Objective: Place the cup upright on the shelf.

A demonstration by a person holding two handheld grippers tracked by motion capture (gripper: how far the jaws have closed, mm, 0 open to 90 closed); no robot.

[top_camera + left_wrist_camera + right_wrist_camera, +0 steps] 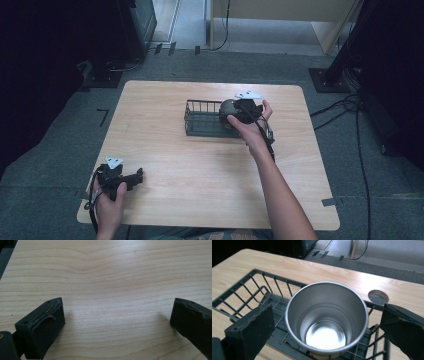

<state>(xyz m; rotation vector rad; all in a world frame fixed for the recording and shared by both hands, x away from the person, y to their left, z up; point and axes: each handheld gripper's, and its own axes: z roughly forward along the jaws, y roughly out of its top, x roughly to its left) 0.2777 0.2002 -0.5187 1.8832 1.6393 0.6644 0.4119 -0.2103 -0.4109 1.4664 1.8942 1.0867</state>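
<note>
Two hand-held tongs over a wooden worktop, one idle, one at a wire basket.

At the near left corner of the worktop [200,170], the left tongs [117,322] rest low over bare wood, jaws spread wide with nothing between them. Farther off, right of centre, the right tongs [324,327] hover over the right end of a dark wire basket [244,292], jaws wide apart on either side of a steel cup [326,317] standing upright in the basket, not touching it. A round hole [378,297] lies in the worktop just beyond.

Upright steel cup [327,321], apparently inside wire basket [247,292]
</note>
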